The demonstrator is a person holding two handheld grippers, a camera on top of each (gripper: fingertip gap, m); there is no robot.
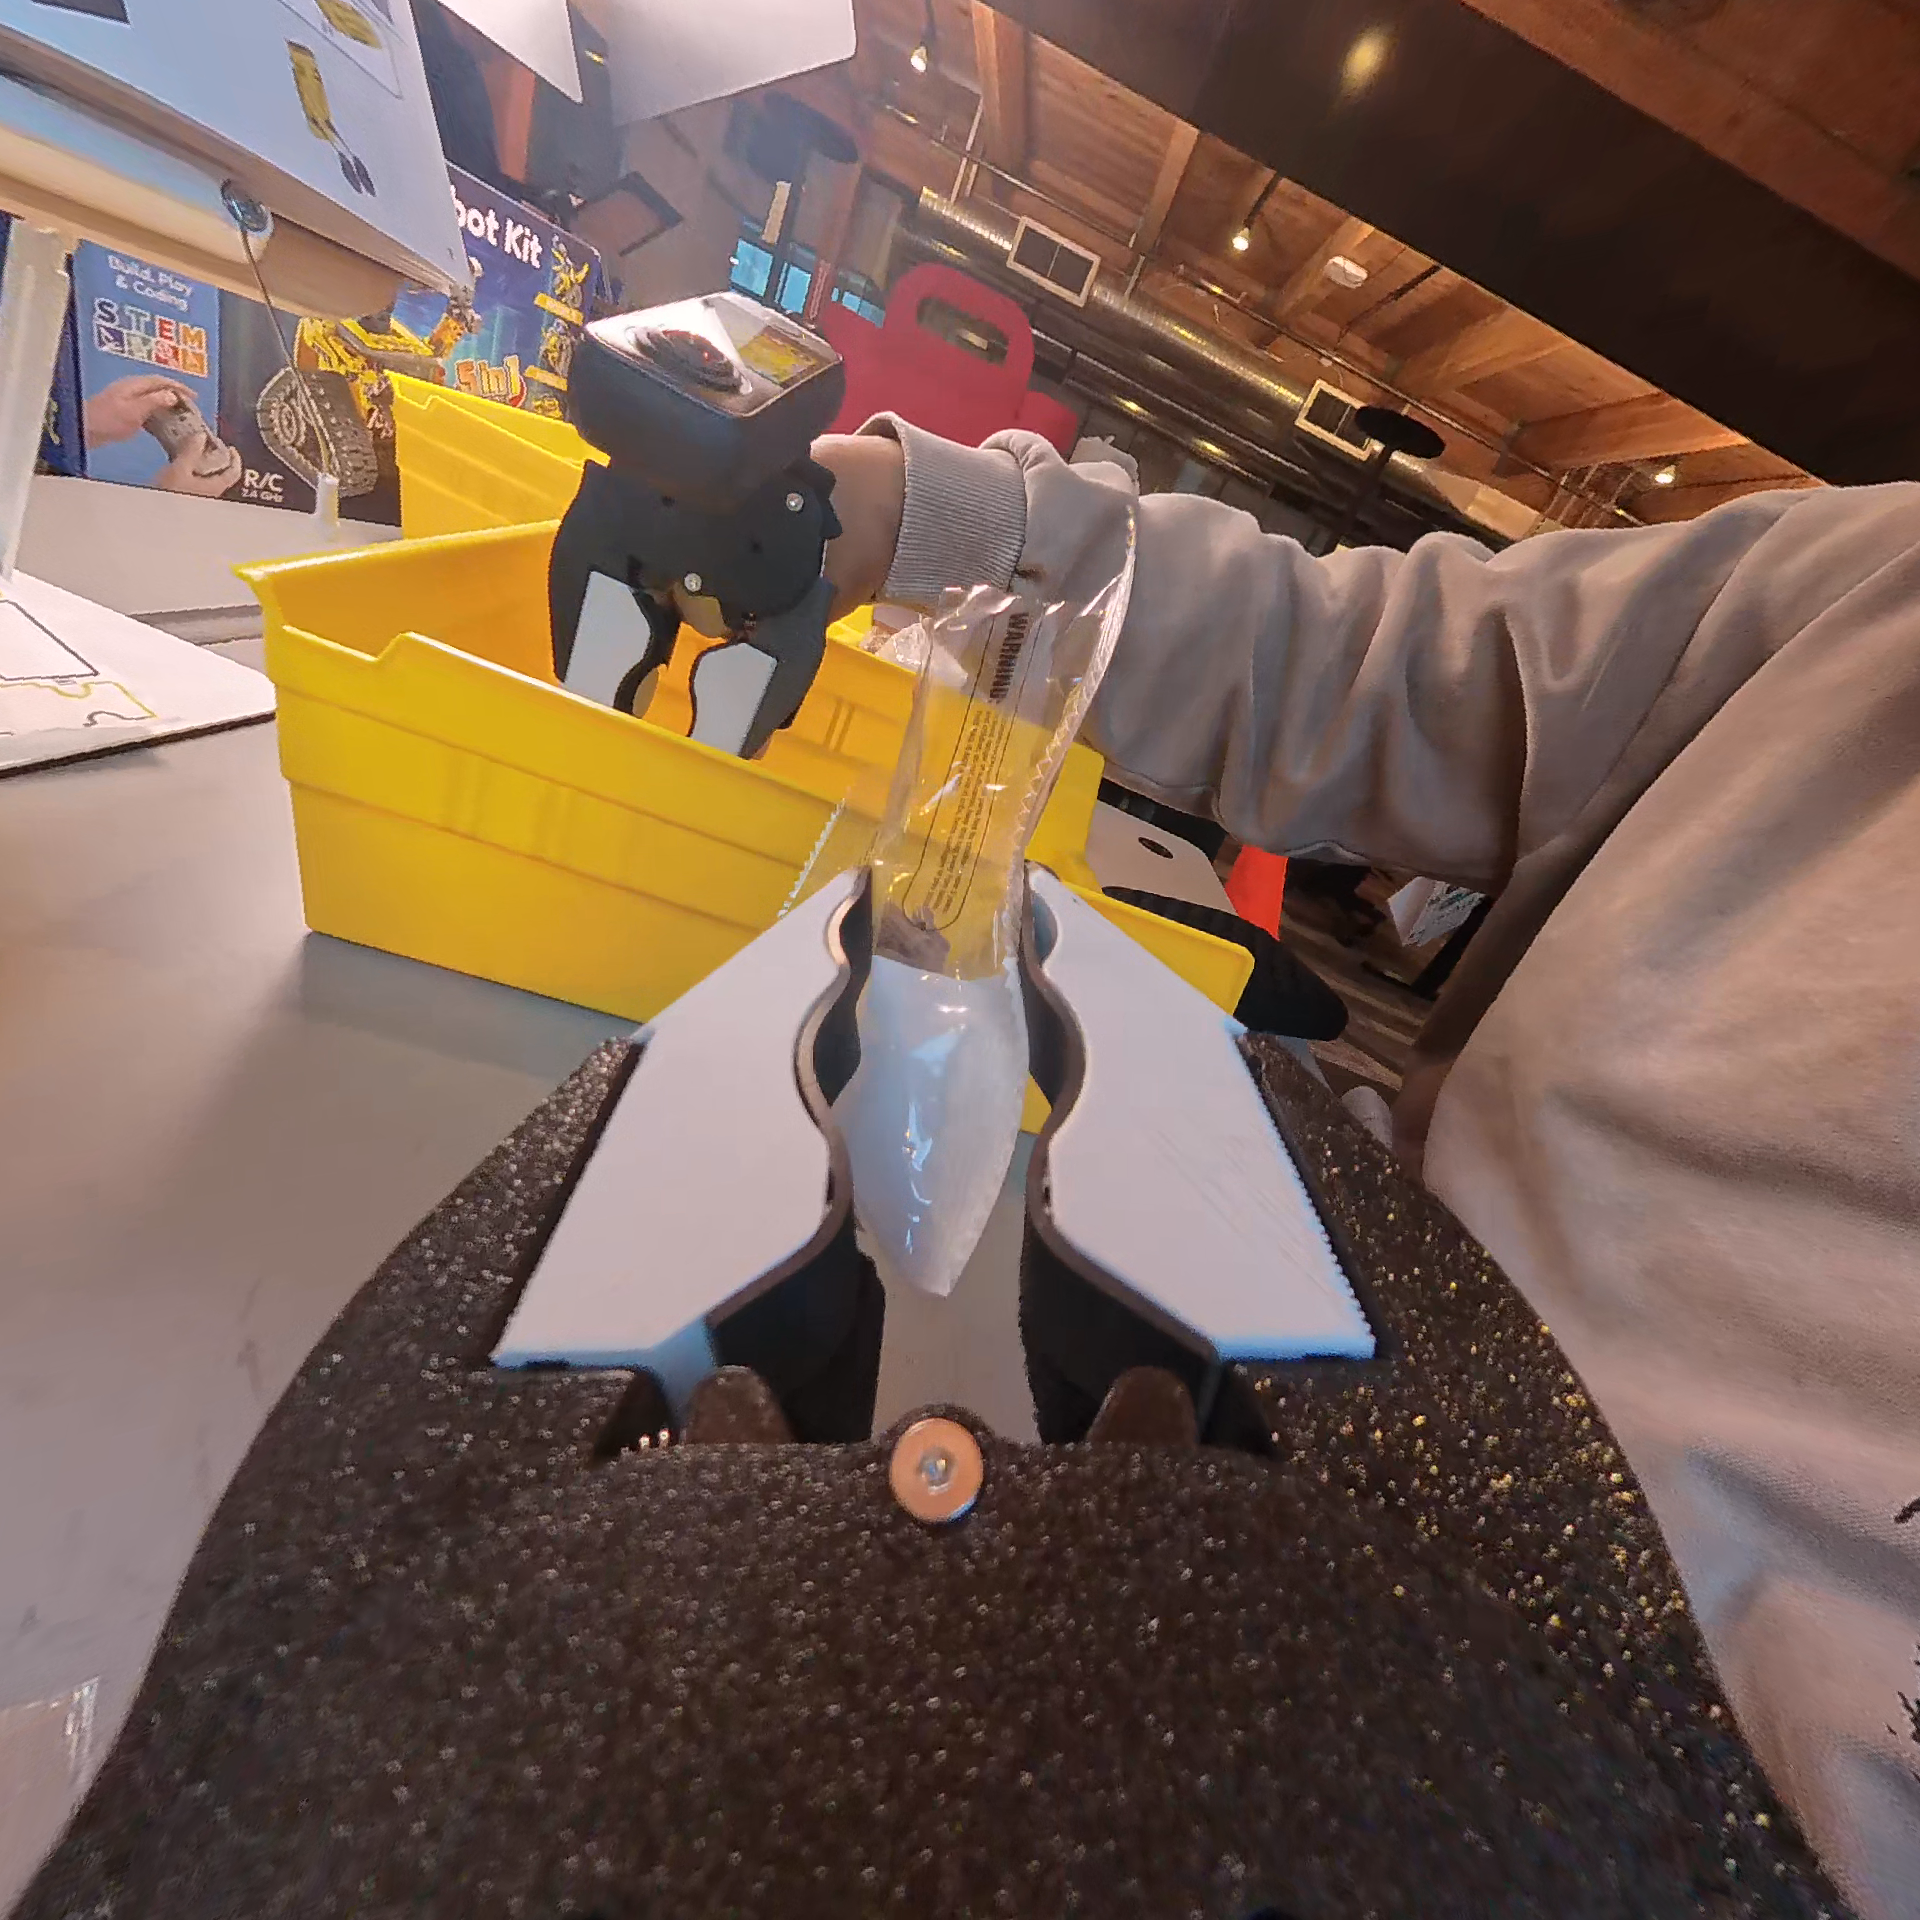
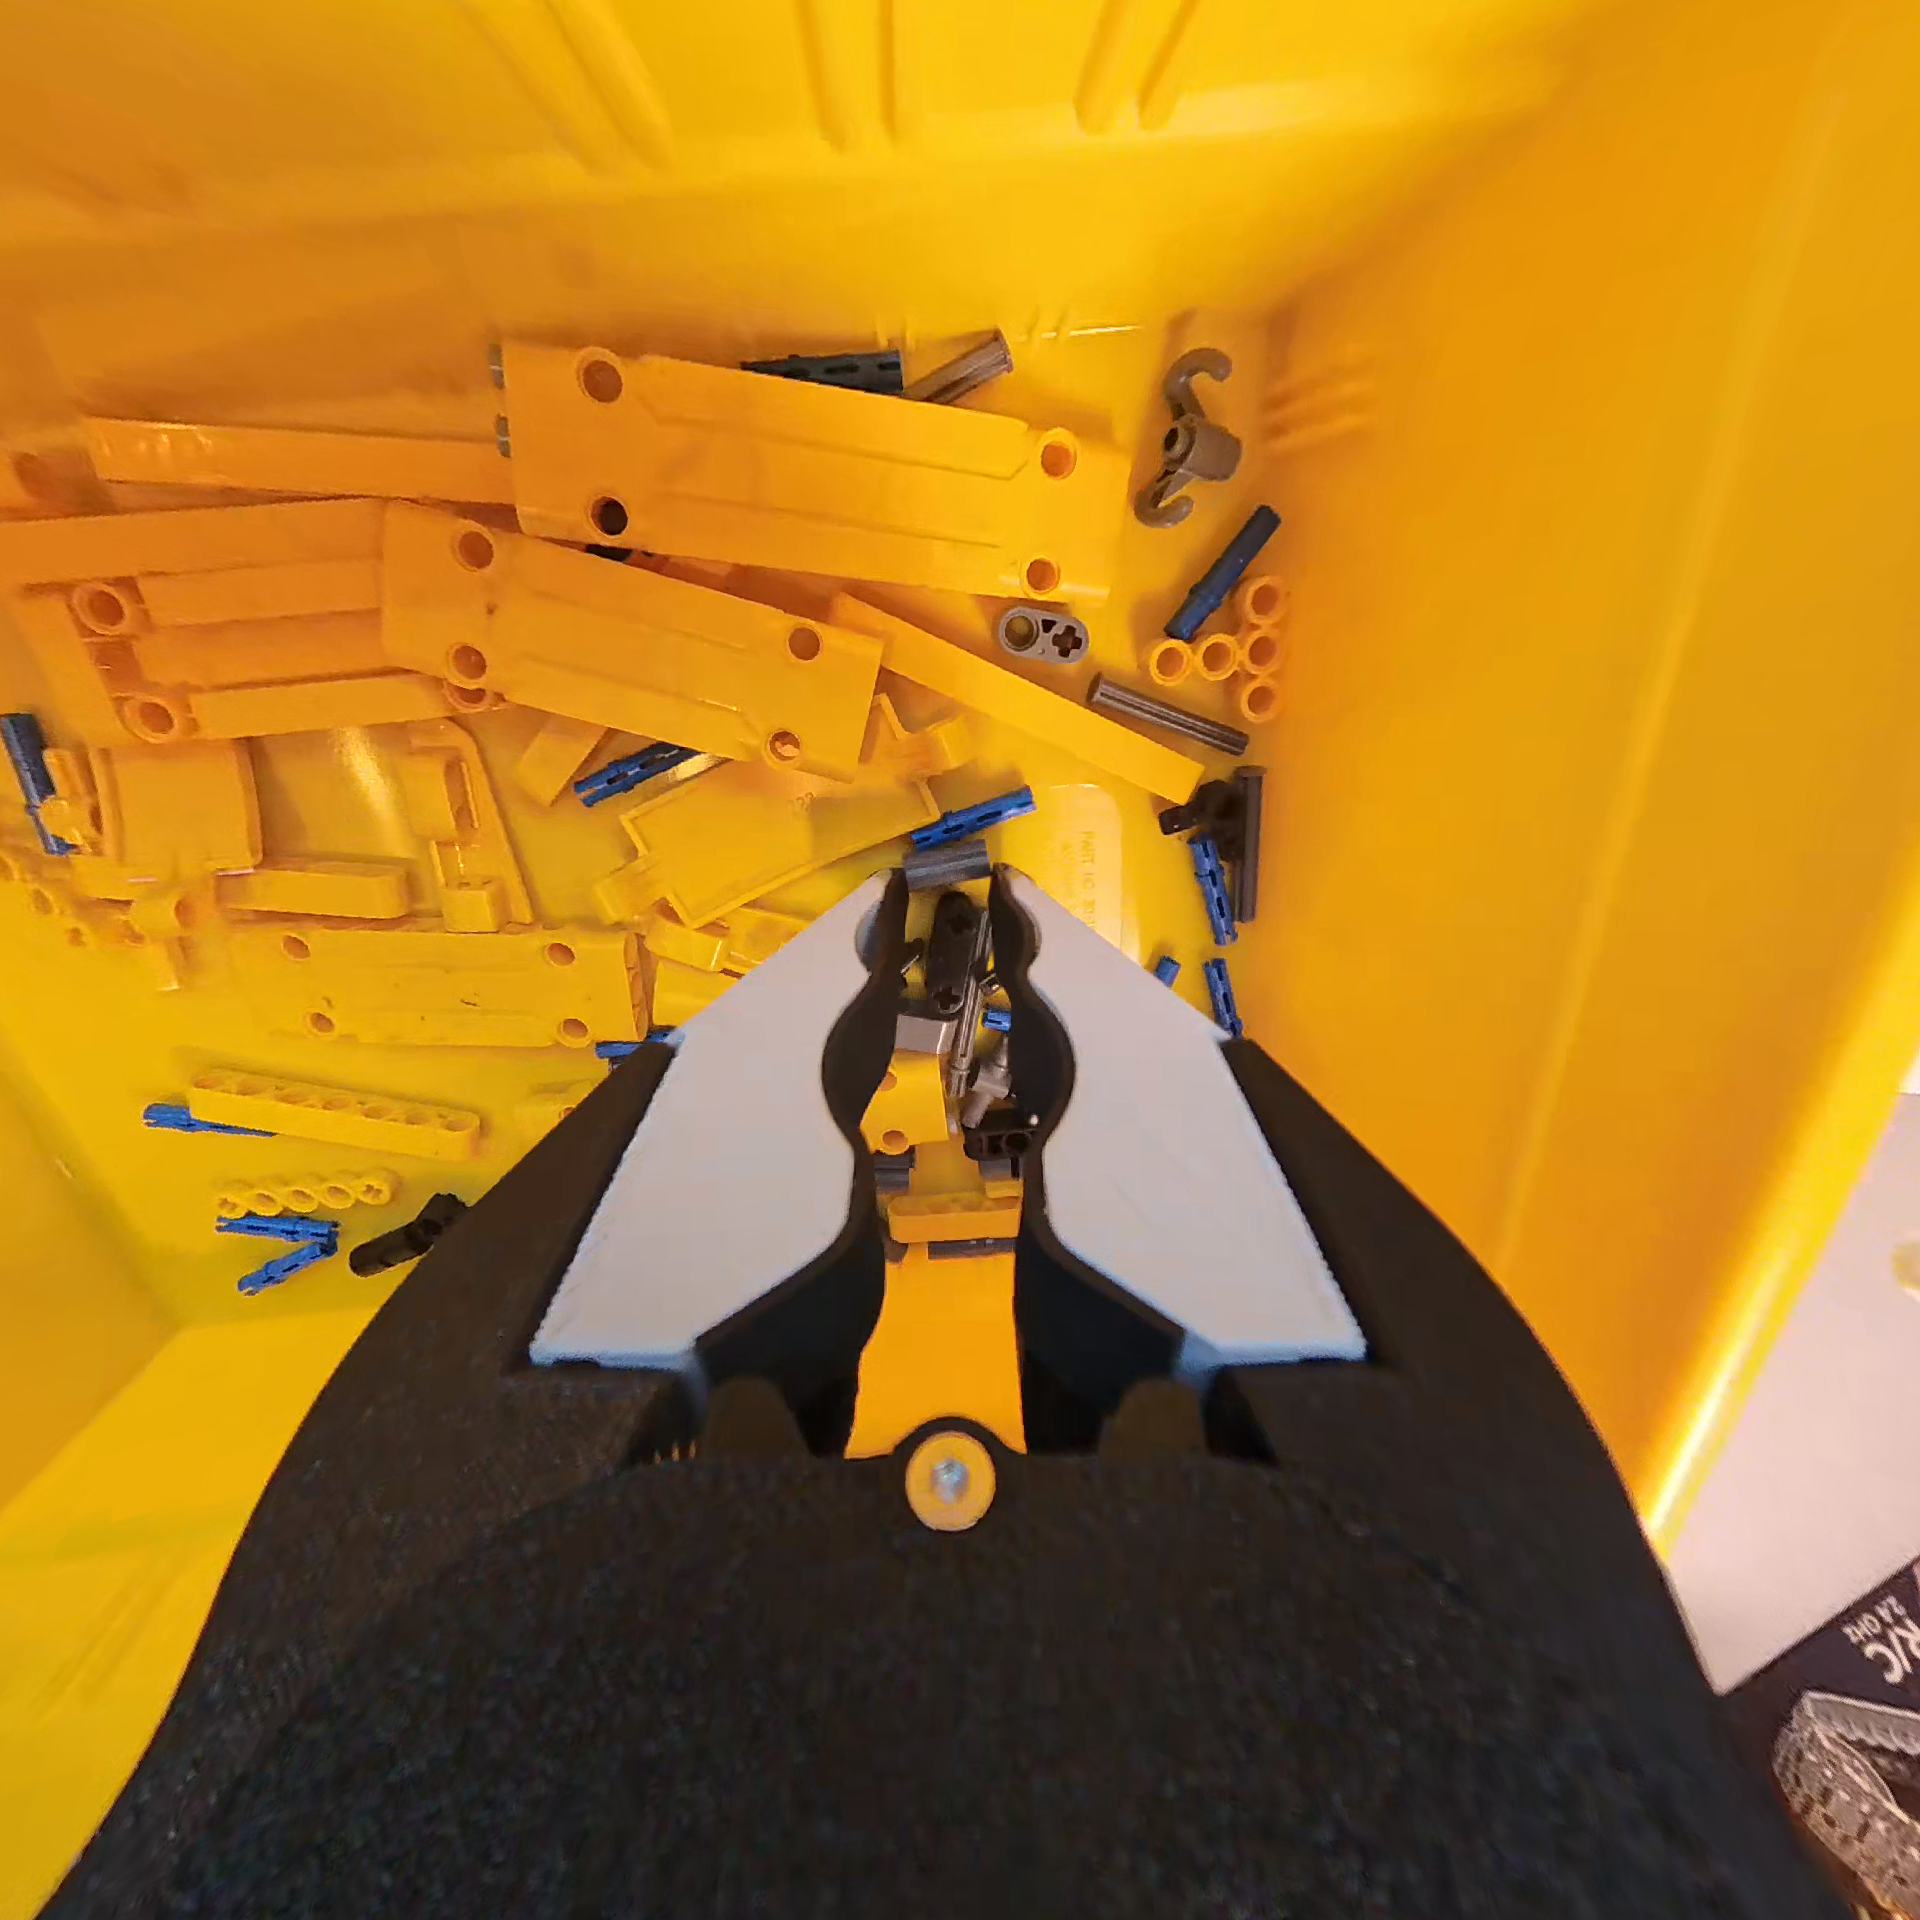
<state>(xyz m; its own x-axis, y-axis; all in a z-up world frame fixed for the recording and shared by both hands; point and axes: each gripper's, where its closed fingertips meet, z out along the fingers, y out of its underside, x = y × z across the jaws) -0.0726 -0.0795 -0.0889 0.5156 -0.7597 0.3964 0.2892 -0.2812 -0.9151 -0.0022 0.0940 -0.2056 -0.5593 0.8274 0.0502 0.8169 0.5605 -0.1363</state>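
Observation:
My left gripper (image 1: pixel 945 894) is shut on a clear plastic bag (image 1: pixel 977 748) and holds it upright above the grey table (image 1: pixel 208 1039). The bag's lower end hangs back between the jaws. My right gripper (image 2: pixel 943 883) is over the near yellow bin (image 2: pixel 1507 727), its jaws nearly closed on a small grey piece (image 2: pixel 943 862) at the tips. It also shows in the left wrist view (image 1: pixel 694 727), held by a hand in a grey sleeve (image 1: pixel 1351 665) above the bin (image 1: pixel 520 790). Below it lie loose yellow panels (image 2: pixel 769 468), blue pins and grey connectors.
A second yellow bin (image 1: pixel 468 447) stands behind the first. A boxed building kit (image 1: pixel 187 384) stands at the back left. A white printed sheet (image 1: pixel 94 675) lies on the table to the left. A red bag (image 1: pixel 935 353) is farther back. My right fingertips sit around 20 cm from my left ones.

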